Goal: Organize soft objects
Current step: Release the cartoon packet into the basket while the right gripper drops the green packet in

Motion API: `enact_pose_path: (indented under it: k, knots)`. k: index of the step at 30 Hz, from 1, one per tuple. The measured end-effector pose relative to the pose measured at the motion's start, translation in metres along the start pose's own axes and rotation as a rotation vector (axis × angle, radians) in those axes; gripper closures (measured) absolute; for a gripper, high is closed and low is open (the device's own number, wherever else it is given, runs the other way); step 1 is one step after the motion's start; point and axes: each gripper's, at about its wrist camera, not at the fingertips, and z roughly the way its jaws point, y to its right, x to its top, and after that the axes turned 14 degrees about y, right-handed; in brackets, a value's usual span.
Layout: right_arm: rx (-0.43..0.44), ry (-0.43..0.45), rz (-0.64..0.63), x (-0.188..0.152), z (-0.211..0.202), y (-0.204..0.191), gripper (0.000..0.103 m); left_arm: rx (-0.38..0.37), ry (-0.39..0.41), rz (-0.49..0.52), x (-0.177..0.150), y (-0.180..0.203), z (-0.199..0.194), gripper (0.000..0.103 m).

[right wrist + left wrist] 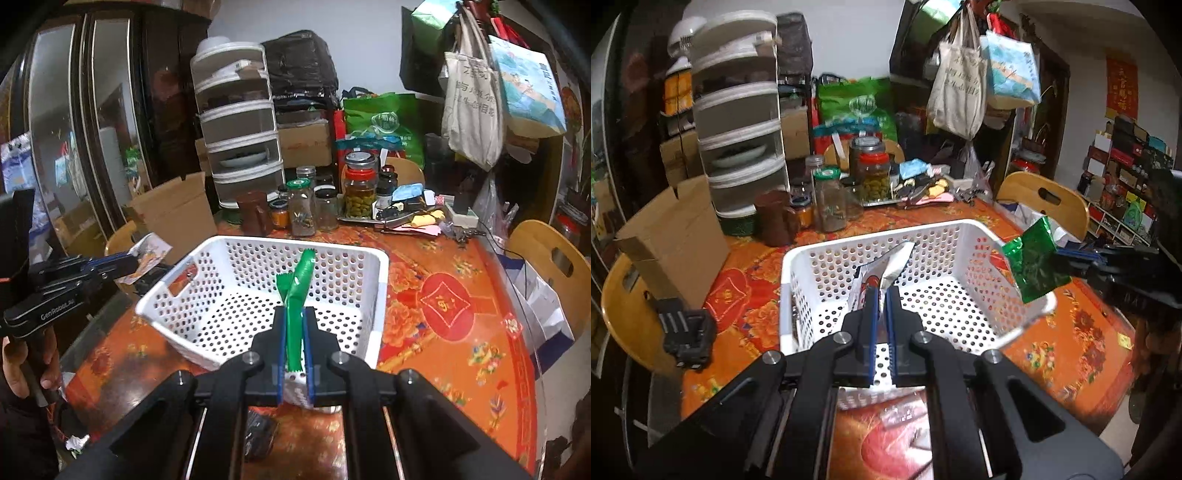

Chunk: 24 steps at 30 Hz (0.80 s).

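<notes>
The left gripper is clamped shut on a white packet with red and blue print, whose lower edge is pinched between the blue pads while the rest sticks up and forward past the fingertips, hanging above the near part of the white basket. The right gripper is likewise closed tight on a green packet, which stands edge-on between its jaws and pokes up beyond them, over the near side of the same perforated basket. In the left wrist view the green packet shows its crinkled flat face just above the basket's right rim; in the right wrist view the white packet hangs off to the basket's left, outside the rim, with a hand wrapped around that gripper's handle below. The basket sits empty on a table under an orange flowered cloth. A brown cardboard box stands near its left side. Farther back stand a cluster of glass jars, then a tall stack of clear food covers, and tote bags hanging by the wall.
</notes>
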Motion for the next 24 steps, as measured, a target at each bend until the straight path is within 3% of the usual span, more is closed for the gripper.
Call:
enact_pose_path:
  k: [8, 15, 17, 18, 20, 21, 22, 23, 24]
  knots:
    - [-0.065, -0.106, -0.044, -0.005, 0.06, 0.005, 0.096, 0.033, -0.128, -0.047, -0.017, -0.004, 0.076, 0.099]
    - [-0.101, -0.188, -0.063, -0.016, 0.095, 0.014, 0.096, 0.051, -0.197, -0.079, -0.041, -0.012, 0.113, 0.099]
    - [-0.104, -0.199, -0.075, -0.019, 0.102, 0.014, 0.095, 0.048, -0.199, -0.092, -0.045, -0.015, 0.114, 0.094]
    - [-0.102, -0.201, -0.082, -0.021, 0.104, 0.013, 0.094, 0.044, -0.197, -0.1, -0.046, -0.017, 0.114, 0.085]
    - [-0.108, -0.189, -0.087, -0.022, 0.104, 0.013, 0.077, 0.049, -0.176, -0.101, -0.047, -0.018, 0.11, 0.058]
    - [-0.103, -0.182, -0.086, -0.022, 0.104, 0.013, 0.07, 0.057, -0.161, -0.094, -0.046, -0.018, 0.107, 0.039]
    - [-0.096, -0.174, -0.088, -0.021, 0.102, 0.012, 0.051, 0.07, -0.137, -0.085, -0.045, -0.018, 0.103, 0.028]
    - [-0.099, -0.166, -0.095, -0.021, 0.1, 0.011, 0.032, 0.073, -0.122, -0.078, -0.044, -0.017, 0.099, 0.026]
    - [-0.101, -0.158, -0.101, -0.02, 0.099, 0.01, 0.027, 0.071, -0.11, -0.074, -0.042, -0.017, 0.097, 0.025]
